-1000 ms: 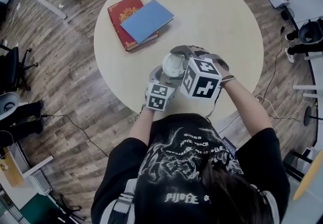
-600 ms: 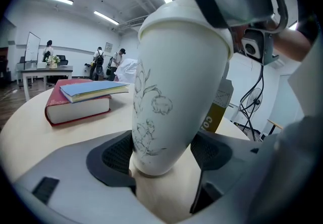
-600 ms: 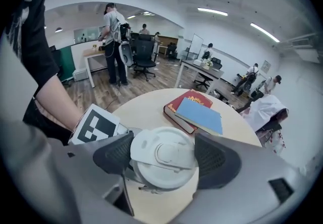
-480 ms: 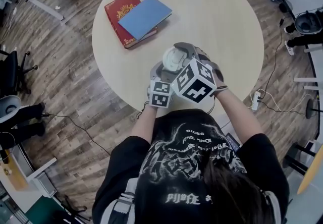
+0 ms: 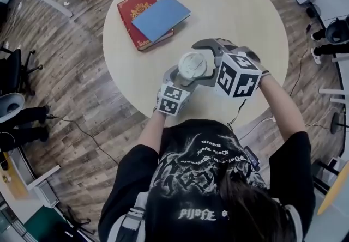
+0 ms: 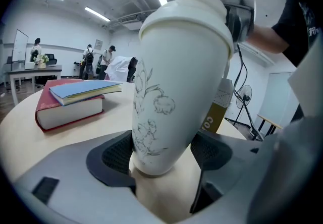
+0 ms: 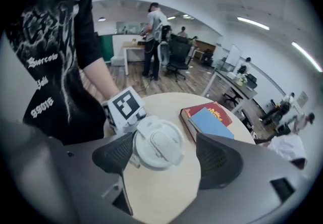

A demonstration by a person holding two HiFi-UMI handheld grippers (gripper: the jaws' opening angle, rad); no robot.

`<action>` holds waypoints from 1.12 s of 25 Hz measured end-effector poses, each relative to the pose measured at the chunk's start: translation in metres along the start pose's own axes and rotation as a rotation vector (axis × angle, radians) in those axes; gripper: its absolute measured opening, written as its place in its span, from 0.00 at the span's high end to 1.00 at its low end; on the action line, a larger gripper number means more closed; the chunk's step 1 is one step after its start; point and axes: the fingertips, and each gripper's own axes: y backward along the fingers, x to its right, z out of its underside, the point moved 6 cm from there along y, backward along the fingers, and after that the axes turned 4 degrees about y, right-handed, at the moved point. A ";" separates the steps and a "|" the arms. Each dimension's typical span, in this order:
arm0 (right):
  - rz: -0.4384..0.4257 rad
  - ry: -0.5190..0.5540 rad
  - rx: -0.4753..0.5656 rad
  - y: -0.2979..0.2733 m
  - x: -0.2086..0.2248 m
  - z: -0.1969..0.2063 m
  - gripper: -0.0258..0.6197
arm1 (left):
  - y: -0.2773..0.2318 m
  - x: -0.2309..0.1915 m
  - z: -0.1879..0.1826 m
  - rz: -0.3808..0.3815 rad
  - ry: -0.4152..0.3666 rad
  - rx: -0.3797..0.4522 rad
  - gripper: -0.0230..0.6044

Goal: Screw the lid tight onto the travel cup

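A white travel cup (image 6: 171, 92) with a line-drawn flower stands on the round table (image 5: 240, 12), with its white lid (image 5: 192, 64) on top. My left gripper (image 5: 185, 79) is shut on the cup's lower part, both pads against it (image 6: 161, 160). My right gripper (image 5: 206, 62) hangs over the lid and is open. In the right gripper view the lid (image 7: 156, 142) lies between the jaws (image 7: 164, 153), close to the left pad and with a clear gap to the right pad. The left gripper's marker cube (image 7: 126, 107) shows behind the lid.
A red book (image 5: 136, 17) with a blue notebook (image 5: 161, 17) on it lies at the table's far left. Office chairs, desks and people are beyond the table on the wood floor. The person's torso is close to the near table edge.
The right gripper's marker cube has swung to the right and away from the body, so the lid now shows in full. The cup and the left gripper have stayed put.
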 end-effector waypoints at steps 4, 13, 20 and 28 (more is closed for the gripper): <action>-0.151 0.300 -0.122 -0.008 -0.003 -0.001 0.31 | 0.001 0.000 0.000 0.022 -0.011 -0.008 0.36; -0.474 0.587 -0.324 -0.033 -0.004 -0.006 0.31 | 0.000 0.002 -0.002 0.038 -0.019 -0.011 0.36; -0.418 0.341 -0.178 -0.034 0.002 0.002 0.32 | -0.002 -0.002 -0.001 0.024 -0.013 -0.005 0.36; -0.206 -0.069 -0.048 -0.031 0.000 0.008 0.32 | -0.002 0.000 0.001 -0.007 -0.006 0.002 0.36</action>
